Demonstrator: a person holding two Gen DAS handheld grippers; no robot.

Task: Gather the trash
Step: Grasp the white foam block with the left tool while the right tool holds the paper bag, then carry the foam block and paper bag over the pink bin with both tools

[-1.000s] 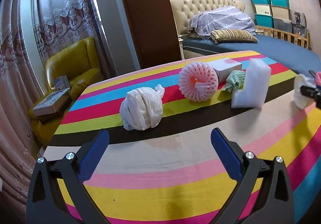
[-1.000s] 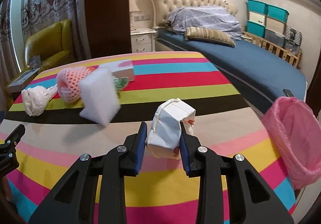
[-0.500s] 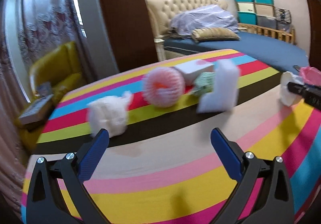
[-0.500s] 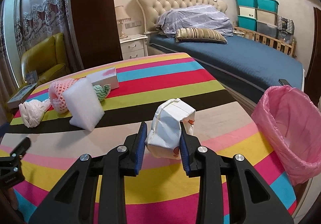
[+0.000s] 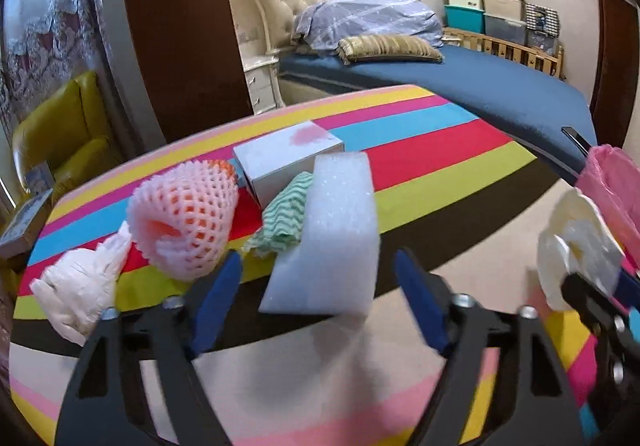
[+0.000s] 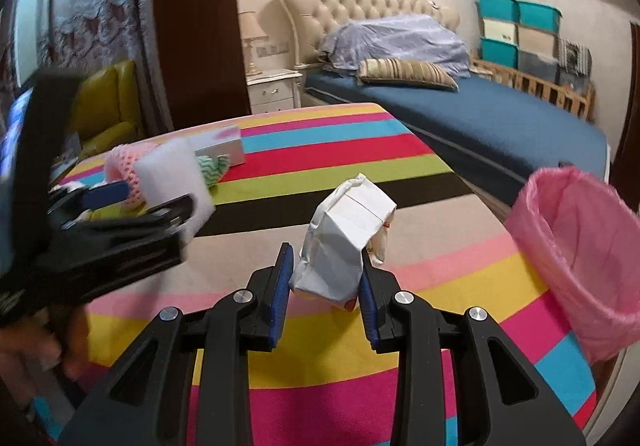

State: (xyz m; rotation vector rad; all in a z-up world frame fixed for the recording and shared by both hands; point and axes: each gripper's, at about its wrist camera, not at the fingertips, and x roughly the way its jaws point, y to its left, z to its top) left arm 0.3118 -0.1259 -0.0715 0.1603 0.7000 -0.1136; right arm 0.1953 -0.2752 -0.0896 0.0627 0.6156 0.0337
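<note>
The crumpled white paper bag (image 6: 344,242) is pinched by the right gripper (image 6: 325,280), while the white foam block (image 5: 328,234) is flanked, untouched, by the closing left gripper (image 5: 318,286).

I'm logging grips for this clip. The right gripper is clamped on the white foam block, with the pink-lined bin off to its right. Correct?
Not quite: the right gripper is clamped on the crumpled white paper bag, as the right wrist view shows. The white foam block sits between the left gripper's closing jaws. The pink-lined bin is to its right.
</note>
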